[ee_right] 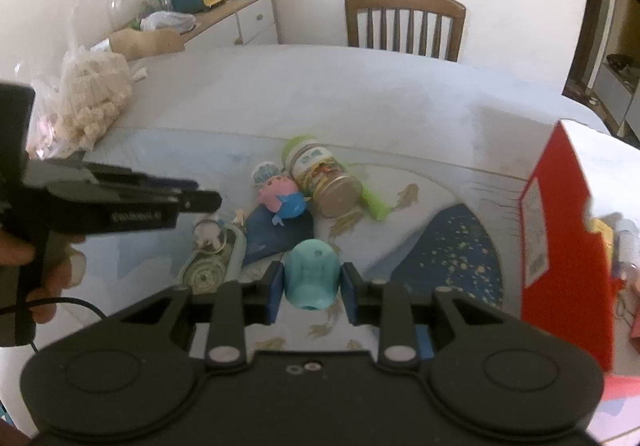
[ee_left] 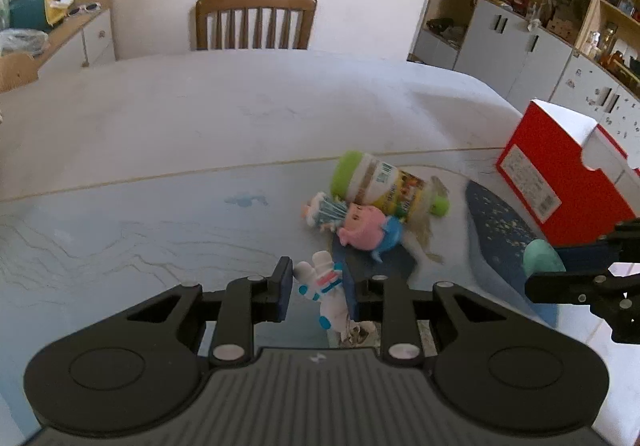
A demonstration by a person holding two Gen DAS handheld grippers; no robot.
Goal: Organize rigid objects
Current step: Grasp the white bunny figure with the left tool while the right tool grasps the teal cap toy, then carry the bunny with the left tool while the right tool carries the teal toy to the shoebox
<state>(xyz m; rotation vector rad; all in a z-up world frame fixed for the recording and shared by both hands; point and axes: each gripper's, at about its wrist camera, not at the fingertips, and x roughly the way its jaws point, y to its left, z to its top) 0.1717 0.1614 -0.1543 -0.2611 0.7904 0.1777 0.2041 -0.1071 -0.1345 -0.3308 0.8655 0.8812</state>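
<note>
Item under handling: a small teal toy [ee_right: 310,278], at lower centre of the right wrist view, sits between the blue pads of the right gripper [ee_right: 310,288]. Both pads appear to touch its sides; judged clamped on it, probably for transfer to the red box [ee_right: 560,246] at the right edge. The box stands open-topped; some items show inside at far right, too blurred to identify.

The left gripper [ee_left: 320,288], lower centre of its own view, has a white astronaut figure [ee_left: 322,286] between its pads. The left pad is just beside the figure, the right pad partly hidden; whether it is gripping cannot be told.

Remaining loose items lie clustered mid-frame on the patterned table mat [ee_left: 140,230]: a pink and blue toy [ee_left: 366,228], a green-capped jar [ee_left: 380,186] on its side, and a small striped figure [ee_left: 324,210], all touching or nearly so. In the right view a toy vehicle [ee_right: 212,266] lies left of the teal toy. Judgement: sorting is at an early stage.
</note>
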